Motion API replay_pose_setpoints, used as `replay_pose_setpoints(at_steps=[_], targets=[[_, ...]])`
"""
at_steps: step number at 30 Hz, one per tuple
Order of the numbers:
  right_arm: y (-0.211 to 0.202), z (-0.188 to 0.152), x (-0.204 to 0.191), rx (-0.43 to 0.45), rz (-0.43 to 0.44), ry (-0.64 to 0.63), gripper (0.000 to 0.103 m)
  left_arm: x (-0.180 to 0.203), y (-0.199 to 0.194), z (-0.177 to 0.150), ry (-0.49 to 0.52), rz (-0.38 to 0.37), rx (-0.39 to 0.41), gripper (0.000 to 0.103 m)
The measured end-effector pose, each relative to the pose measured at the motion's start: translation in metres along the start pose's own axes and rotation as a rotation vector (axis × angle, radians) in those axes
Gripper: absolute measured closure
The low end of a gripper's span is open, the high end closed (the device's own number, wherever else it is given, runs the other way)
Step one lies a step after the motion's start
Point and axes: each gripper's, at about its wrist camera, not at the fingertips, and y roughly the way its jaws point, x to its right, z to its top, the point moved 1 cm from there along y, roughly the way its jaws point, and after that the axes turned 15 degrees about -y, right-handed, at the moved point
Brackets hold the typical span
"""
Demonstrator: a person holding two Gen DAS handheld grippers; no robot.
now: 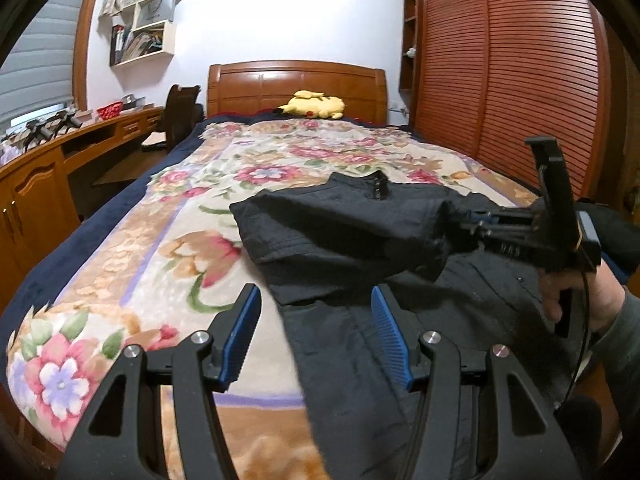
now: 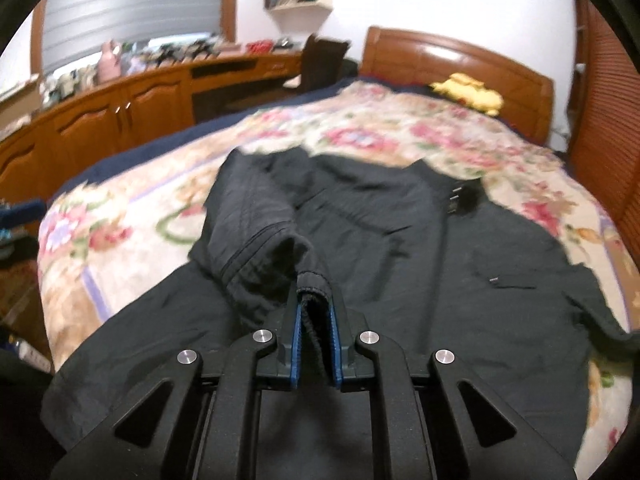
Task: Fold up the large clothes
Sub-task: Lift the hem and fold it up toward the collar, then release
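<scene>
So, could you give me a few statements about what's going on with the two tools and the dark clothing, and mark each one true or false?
1. The right tool is clamped on a sleeve cuff of the black jacket. True.
2. The left tool is also gripping the fabric. False: its blue pads stand wide apart, holding nothing.
3. The jacket lies on a floral blanket covering the bed. True.
4. The yellow plush toy sits on top of the jacket. False: it lies far off by the wooden headboard.
5. The held sleeve is pulled across the jacket's body. True.
</scene>
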Motion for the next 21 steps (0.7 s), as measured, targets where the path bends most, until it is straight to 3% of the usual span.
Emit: replay_pose_setpoints(at_steps=[14, 21], targets=[[-0.032, -0.035, 0.075, -0.031, -0.153, 0.062, 0.094, 0.039, 0.034, 0.011, 0.05, -0.029, -0.005, 0.047], [-0.021, -0.059, 0.116, -0.114, -0.238, 0.112, 0.094, 0.05, 0.062, 0.014, 0.064, -0.04, -0.019, 0.047]])
